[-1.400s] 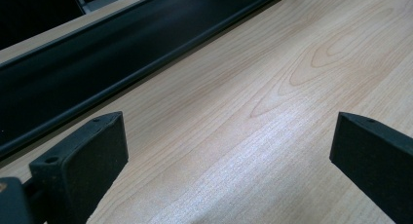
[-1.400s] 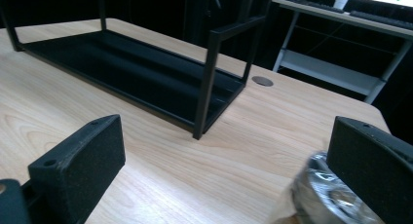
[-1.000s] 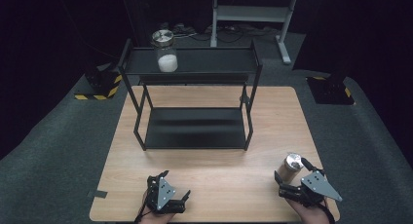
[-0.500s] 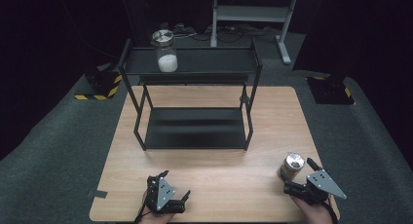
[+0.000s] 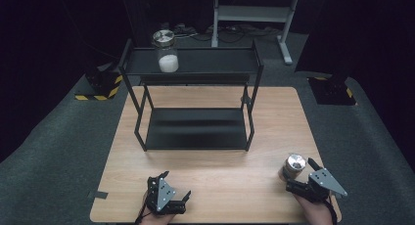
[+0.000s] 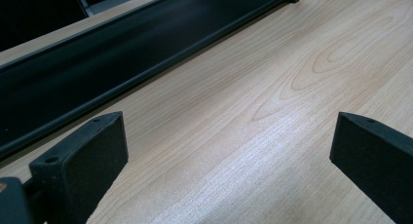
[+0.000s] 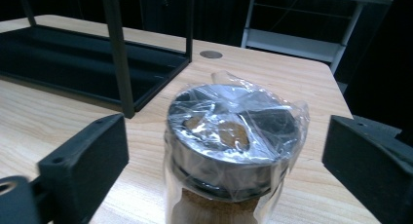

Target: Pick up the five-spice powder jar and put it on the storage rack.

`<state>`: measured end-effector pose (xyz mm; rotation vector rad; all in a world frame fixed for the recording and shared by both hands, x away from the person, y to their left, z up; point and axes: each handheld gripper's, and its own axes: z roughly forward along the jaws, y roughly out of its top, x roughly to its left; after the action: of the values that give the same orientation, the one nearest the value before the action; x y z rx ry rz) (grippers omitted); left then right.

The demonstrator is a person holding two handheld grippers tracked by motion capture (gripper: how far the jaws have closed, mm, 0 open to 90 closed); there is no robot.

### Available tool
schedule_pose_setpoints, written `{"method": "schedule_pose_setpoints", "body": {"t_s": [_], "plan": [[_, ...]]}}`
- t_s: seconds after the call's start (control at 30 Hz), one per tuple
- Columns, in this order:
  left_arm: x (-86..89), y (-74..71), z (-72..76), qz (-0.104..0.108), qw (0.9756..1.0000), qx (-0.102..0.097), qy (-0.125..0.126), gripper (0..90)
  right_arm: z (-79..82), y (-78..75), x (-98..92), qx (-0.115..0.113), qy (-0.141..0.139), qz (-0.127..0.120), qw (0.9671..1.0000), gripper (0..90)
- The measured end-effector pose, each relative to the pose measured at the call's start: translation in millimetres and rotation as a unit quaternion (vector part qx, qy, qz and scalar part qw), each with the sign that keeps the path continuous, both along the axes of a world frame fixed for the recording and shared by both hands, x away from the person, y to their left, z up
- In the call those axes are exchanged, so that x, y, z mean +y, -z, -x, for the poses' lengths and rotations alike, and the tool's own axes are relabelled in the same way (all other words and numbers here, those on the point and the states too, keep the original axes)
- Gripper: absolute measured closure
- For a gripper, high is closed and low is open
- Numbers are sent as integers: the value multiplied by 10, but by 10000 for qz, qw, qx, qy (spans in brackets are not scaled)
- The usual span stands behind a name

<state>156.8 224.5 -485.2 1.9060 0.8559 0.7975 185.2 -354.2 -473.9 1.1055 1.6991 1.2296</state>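
A glass jar of brown powder stands upright near the table's front right; its metal lid is wrapped in clear film. My right gripper reaches at it from the front right. In the right gripper view the jar stands between the jaws of my right gripper, which have just been closing, with gaps left on both sides. A second jar, holding white powder, sits on the left of the black rack's top shelf. My left gripper rests open at the front left, and between its pads is bare wood.
The black two-tier rack stands mid-table, its lower tray bare. One rack leg rises to the left of the jar. The wooden table ends just behind both hands. Grey carpet and a metal stand lie beyond.
My right gripper has shifted a little to the right, beside the brown jar. The jar, the left gripper and the rack have stayed put.
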Motion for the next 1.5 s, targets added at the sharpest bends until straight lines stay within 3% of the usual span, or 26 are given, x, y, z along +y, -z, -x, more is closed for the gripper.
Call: {"method": "schedule_pose_setpoints", "body": {"t_s": [0.27, 0.5, 0.77, 0.9, 1.13, 1.5], "plan": [[7, 4, 2, 25, 10000, -6, -3, 7, -47, 62, -71, 44, -25, -289, 9996, 201], [12, 5, 1, 40, 10000, -3, 0, 7, -75, 95, -108, 96, -139, -360, 9992, 296], [14, 6, 0, 44, 10000, -5, 3, 7, -81, 177, -138, 75, -159, -537, 9984, 302], [14, 8, 2, 45, 10000, -10, 8, 7, -80, 175, -138, 55, -167, -514, 9985, 307], [20, 6, -3, 52, 10000, -2, 20, 7, -79, 147, -125, 77, -152, -473, 9987, 310], [33, 7, -5, 68, 10000, 0, 52, 7, -7, 29, -66, -81, -234, -506, 9984, 311]]}}
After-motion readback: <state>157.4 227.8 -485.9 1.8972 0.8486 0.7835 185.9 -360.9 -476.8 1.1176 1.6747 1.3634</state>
